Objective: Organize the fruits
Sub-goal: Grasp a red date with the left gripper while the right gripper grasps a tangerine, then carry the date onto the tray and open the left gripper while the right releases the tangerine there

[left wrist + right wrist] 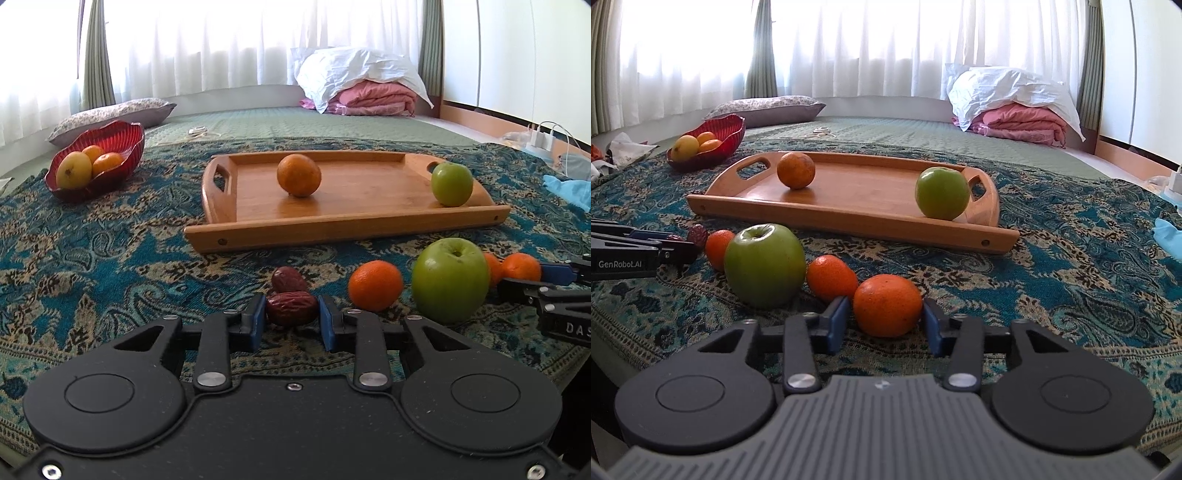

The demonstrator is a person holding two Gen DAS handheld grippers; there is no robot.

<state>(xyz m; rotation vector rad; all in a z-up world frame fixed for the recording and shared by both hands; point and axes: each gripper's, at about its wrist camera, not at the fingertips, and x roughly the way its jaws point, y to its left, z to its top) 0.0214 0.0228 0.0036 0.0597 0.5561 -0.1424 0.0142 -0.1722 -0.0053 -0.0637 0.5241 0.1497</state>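
We see left gripper [291,322] fingers pinching a date [291,308]; right gripper [885,325] fingers closing around an orange [887,305], contact unclear; tray [347,225] beyond

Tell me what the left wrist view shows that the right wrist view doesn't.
Only the left wrist view shows the left gripper closing around a date, with a second date clear behind it. Only the right wrist view shows the right gripper bracketing a tangerine, pads not clearly touching. Both show the tray holding an orange and a small apple, the big apple and the red bowl.
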